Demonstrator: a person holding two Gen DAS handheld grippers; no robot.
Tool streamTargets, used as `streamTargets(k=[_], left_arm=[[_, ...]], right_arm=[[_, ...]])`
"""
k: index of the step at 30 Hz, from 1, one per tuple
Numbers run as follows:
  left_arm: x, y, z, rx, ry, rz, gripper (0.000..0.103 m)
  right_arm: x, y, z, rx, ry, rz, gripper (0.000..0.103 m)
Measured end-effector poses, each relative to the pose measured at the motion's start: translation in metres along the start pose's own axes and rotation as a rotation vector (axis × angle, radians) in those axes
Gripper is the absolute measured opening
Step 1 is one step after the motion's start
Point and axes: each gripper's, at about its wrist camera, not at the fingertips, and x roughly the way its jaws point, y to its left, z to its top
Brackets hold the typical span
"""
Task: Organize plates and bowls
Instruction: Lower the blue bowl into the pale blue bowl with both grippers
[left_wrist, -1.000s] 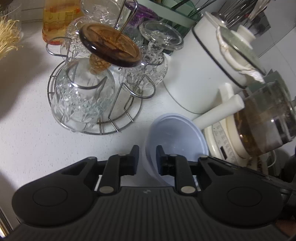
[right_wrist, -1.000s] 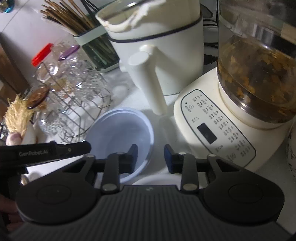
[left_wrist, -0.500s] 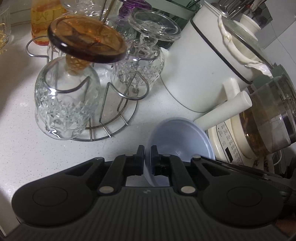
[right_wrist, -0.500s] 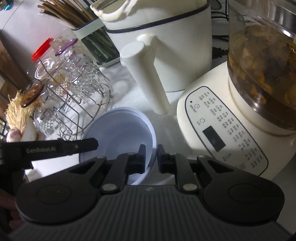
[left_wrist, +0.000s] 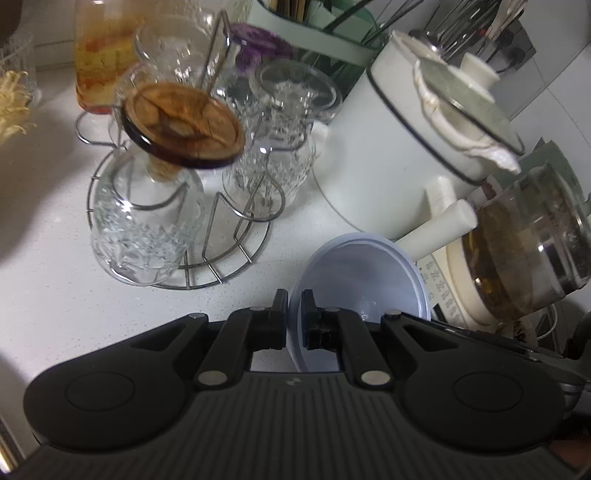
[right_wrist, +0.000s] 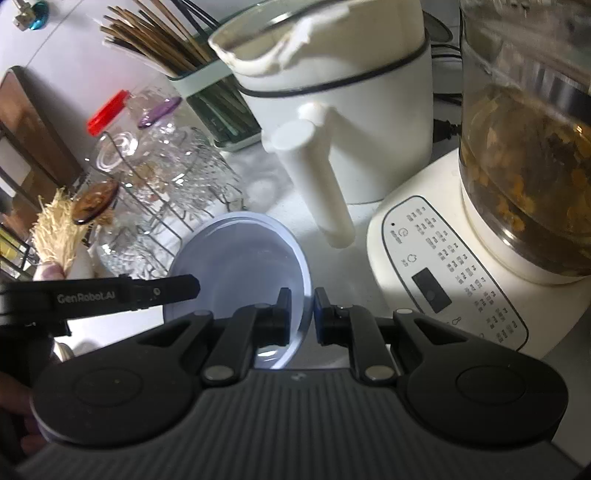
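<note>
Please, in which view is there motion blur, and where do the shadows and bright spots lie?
Left wrist view: the amber lid and the glasses on the wire rack are smeared by motion; a dark shadow covers the counter at left. Right wrist view: the glass jug is blurred; the blue bowl glares bright inside; the lower left corner is dark.

Upturned cut glasses (left_wrist: 144, 221) are held on a wire rack (left_wrist: 221, 254) on the white worktop (left_wrist: 48, 280), beside a white pot (left_wrist: 391, 162) and a glass kettle (left_wrist: 528, 240).

"GenRobot.AI" stands on the left gripper (right_wrist: 162, 291); the appliance panel (right_wrist: 454, 273) print seems too blurred to read.
</note>
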Motion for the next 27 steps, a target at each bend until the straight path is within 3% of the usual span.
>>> streamTargets(k=[16,27], left_arm=[[-0.072,-0.02,0.001,-0.018,-0.042,-0.025,0.008],[-0.123,-0.026,-0.006,0.022,-0.078,-0.051,0.009]], right_arm=[[-0.065,0.028,0.015,-0.026,-0.044,0.003,0.015],[-0.104,0.056,0.012,-0.039,-0.112,0.0,0.015]])
